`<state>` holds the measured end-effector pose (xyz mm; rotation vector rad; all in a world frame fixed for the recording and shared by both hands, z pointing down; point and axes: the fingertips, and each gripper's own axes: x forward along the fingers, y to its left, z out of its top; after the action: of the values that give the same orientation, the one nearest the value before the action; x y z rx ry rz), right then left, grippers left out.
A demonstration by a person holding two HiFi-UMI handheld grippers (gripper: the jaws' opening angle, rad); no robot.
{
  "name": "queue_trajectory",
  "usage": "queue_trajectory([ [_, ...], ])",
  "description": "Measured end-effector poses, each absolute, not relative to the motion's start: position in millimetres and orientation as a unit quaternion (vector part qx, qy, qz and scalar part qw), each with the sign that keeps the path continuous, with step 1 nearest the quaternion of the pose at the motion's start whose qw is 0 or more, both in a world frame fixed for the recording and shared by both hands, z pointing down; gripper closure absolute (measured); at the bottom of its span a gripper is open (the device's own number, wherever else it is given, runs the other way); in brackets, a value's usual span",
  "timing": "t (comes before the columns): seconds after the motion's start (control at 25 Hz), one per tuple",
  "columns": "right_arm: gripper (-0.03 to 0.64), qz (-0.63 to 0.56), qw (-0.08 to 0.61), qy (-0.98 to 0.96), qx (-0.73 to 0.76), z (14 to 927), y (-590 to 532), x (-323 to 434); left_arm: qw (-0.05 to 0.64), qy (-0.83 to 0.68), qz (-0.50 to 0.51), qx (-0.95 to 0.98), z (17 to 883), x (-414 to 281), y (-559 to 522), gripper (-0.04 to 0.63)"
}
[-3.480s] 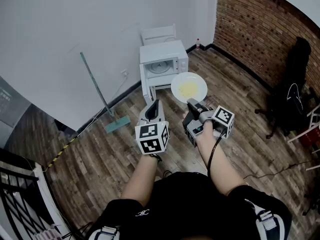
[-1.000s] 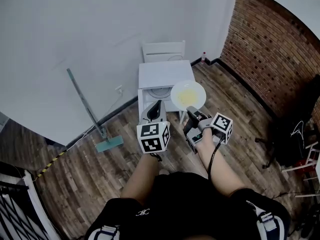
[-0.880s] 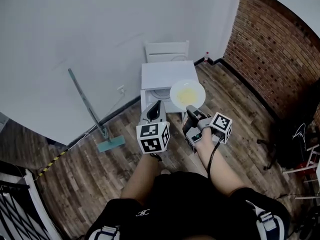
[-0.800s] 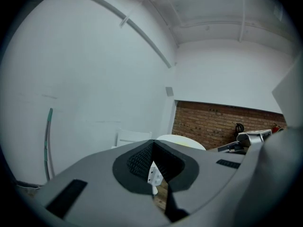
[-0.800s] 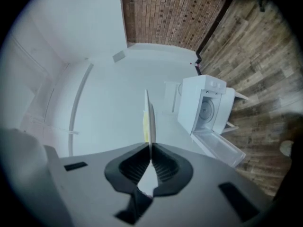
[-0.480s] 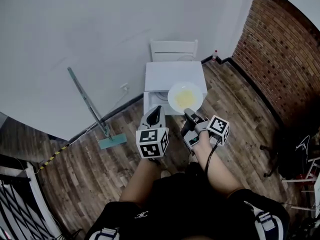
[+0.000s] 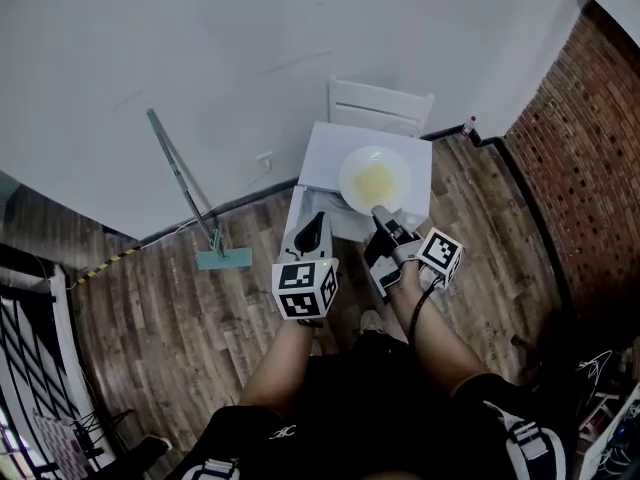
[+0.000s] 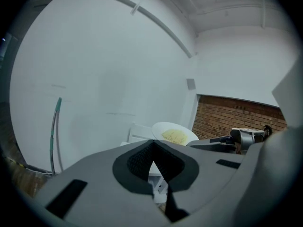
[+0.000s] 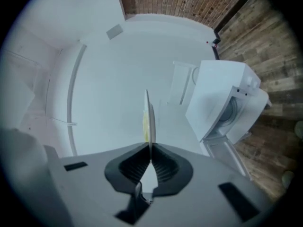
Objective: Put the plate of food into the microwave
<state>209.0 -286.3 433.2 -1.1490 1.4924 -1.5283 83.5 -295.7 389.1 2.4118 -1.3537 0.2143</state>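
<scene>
A white plate with yellow food is pinched at its near rim by my right gripper, which is shut on it. In the head view the plate hangs level over the top of the white microwave. In the right gripper view the plate shows edge-on between the pads, and the microwave stands to the right with its door folded down. My left gripper is shut and empty, just left of the plate.
A white chair stands behind the microwave against the white wall. A green-handled mop leans on the wall at the left. A brick wall runs along the right, with a small bottle at its base. The floor is wood planks.
The person has walked up to the microwave, which now lies right under the plate. Both grippers kept their pose, and the right one still holds the plate.
</scene>
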Motion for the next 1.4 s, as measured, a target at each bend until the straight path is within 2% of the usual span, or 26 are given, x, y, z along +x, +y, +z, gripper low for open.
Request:
queue_trajectory([
  [0.28,0.594,-0.632,0.311,0.598,-0.382,481,-303,207,0.211,-0.531,0.072,0.817,438,81,-292,0.595],
  [0.56,0.594,-0.688,0.262,0.572,-0.362,572,-302,178,0.211,-0.560,0.065,0.798,480,59,-284,0.595],
  [0.96,0.594,-0.693,0.293,0.560,-0.347,670,-281,140,0.215,-0.536,0.070,0.814,568,51,-284,0.595],
  [1.4,0.594,-0.673,0.307,0.509,-0.441,821,-337,192,0.237,-0.513,0.078,0.821,670,69,-287,0.595],
])
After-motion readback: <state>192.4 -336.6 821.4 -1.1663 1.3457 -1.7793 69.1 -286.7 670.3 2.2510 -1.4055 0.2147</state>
